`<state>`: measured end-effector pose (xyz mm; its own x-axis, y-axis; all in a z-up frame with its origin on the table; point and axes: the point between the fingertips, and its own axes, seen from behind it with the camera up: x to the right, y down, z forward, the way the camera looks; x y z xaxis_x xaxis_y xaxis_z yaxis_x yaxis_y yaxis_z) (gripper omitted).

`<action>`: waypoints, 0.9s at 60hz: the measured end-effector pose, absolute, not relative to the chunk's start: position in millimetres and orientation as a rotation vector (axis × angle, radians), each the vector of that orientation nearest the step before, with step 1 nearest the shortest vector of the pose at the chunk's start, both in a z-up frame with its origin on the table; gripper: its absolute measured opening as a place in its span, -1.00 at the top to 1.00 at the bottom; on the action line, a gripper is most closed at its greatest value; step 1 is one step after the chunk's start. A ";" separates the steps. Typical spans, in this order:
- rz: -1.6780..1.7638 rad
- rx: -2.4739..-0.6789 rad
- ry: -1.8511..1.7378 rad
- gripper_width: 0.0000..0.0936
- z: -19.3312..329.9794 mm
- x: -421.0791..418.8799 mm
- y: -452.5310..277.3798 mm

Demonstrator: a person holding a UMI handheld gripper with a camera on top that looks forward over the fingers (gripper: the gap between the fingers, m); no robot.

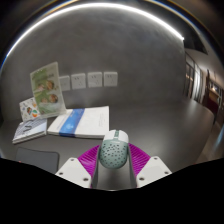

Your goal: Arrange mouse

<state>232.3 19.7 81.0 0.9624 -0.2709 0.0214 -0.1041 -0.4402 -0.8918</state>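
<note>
The claw [113, 160] looks clamped on the mouse [113, 150], lower half hidden; books [80, 122] at 11 o'clock; booklet [46, 88] print unreadable.

Ahead of me the dark counter [150, 125] runs back to a pale grey wall [120, 50]. Three small white sheets [87, 79] hang in a row on that wall. A bright curved strip of light [100, 12] arcs overhead. Off to one side there is a doorway or window frame [196, 85], with darker room beyond it.
</note>
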 end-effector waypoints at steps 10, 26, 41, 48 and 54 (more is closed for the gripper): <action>-0.109 -1.900 0.176 0.05 169.7 149.5 -32.5; 0.121 -1.948 -0.012 0.06 131.5 -46.1 -52.0; -0.012 -2.076 -0.069 0.05 24.0 -94.2 -33.3; -0.088 -2.124 -0.094 0.04 -6.6 -97.3 -27.2; -0.073 -2.097 -0.048 0.02 -4.9 -96.5 -21.1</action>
